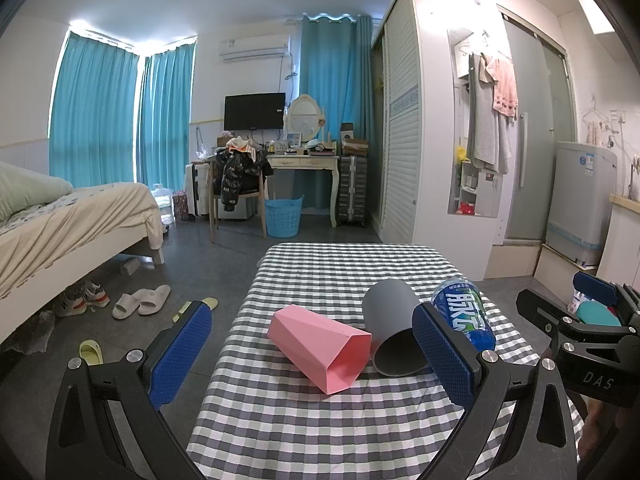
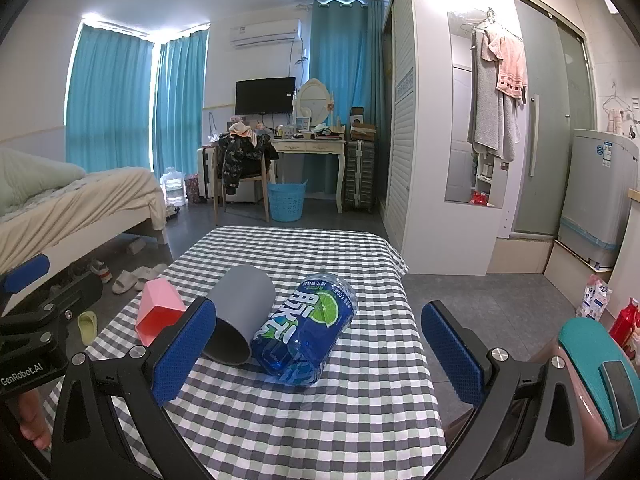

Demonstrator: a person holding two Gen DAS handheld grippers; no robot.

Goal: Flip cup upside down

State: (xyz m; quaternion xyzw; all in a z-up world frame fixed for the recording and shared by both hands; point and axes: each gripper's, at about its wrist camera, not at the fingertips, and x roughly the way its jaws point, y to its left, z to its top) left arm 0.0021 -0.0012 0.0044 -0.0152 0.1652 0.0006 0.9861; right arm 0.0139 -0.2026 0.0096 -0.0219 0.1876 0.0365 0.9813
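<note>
A pink faceted cup (image 1: 320, 344) lies on its side on the checkered table (image 1: 304, 420), mouth toward me. A grey cup (image 1: 392, 332) lies on its side just right of it, touching it. A blue bottle (image 1: 464, 312) lies further right. My left gripper (image 1: 312, 352) is open and empty, its pads apart around the pink and grey cups, short of them. In the right wrist view the pink cup (image 2: 158, 312), grey cup (image 2: 240, 312) and bottle (image 2: 308, 328) lie ahead. My right gripper (image 2: 320, 352) is open and empty, near the bottle.
The table's far edge (image 1: 348, 246) drops to a grey floor. Slippers (image 1: 140, 300) and a bed (image 1: 76, 216) are at left. A wardrobe (image 1: 420, 120) and a washing machine (image 1: 580, 204) stand at right. A red bottle (image 2: 624, 320) stands on the floor at right.
</note>
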